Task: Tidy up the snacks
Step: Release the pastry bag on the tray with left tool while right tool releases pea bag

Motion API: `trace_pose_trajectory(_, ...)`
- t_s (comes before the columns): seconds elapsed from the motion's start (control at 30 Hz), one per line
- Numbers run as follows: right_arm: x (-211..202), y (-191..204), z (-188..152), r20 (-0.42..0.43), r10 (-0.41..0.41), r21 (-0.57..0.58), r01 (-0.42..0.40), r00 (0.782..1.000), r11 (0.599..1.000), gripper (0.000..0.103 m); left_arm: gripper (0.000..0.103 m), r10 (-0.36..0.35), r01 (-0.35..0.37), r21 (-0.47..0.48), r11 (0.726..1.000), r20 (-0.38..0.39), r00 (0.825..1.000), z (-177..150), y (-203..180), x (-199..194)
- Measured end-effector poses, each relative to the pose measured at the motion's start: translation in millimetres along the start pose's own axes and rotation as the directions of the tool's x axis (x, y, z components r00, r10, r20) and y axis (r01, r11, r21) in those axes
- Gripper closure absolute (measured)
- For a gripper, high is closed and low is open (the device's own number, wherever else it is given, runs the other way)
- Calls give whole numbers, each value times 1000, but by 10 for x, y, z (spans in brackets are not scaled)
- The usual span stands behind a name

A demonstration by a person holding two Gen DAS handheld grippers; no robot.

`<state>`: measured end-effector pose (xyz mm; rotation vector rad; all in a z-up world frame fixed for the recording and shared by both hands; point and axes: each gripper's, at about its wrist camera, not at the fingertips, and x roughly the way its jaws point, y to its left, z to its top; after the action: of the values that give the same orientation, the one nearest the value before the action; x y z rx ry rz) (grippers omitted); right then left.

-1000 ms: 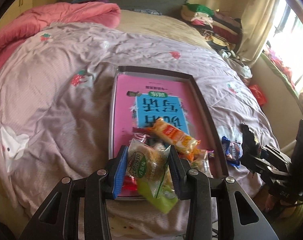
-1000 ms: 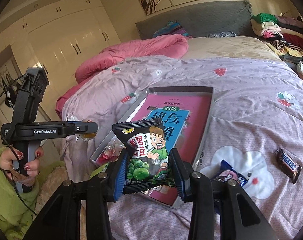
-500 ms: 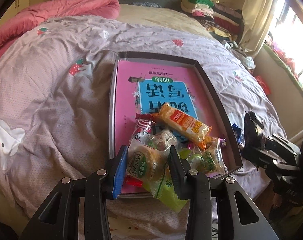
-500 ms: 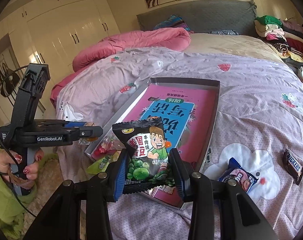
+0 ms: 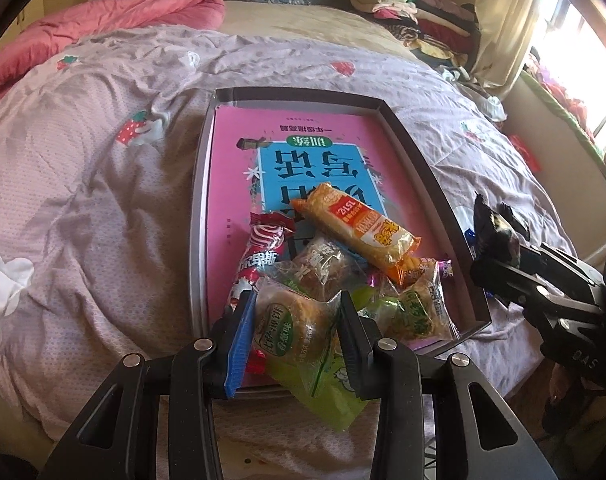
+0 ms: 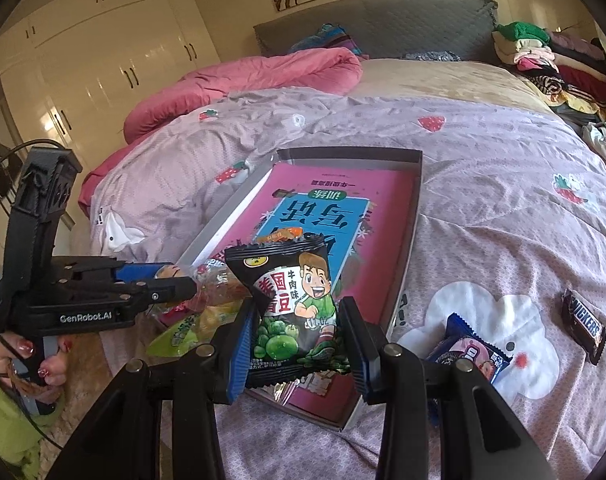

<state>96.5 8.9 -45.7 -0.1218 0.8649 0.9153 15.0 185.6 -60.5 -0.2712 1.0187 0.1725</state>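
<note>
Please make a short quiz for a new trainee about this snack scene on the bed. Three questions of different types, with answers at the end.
1. True or false: the left gripper is empty.
2. Multiple choice: where does the chocolate bar lie? A) in the tray B) on the bedcover, outside the tray C) in the right gripper
3. Fill in: the right gripper holds a black ______ with a cartoon boy on it.

Key
1. False: its pads press on a clear-wrapped pastry over the near end of the tray.
2. B: it lies on the bedcover, beside a blue snack pack.
3. Snack bag.
</note>
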Motion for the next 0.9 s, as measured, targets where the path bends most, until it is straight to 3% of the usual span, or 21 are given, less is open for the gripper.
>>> trace_pose_trajectory(0.33, 62, -32, 45, -1, -38, 21, 38, 999, 999, 61, 62, -6, 6, 1, 1000, -6, 1000, -10, -15, 51)
trace_pose_trajectory(0.9, 355, 193, 49, -58, -37, -55, 34, 998, 998, 61, 62, -14, 14, 1, 1000, -13, 1000, -26, -27, 86)
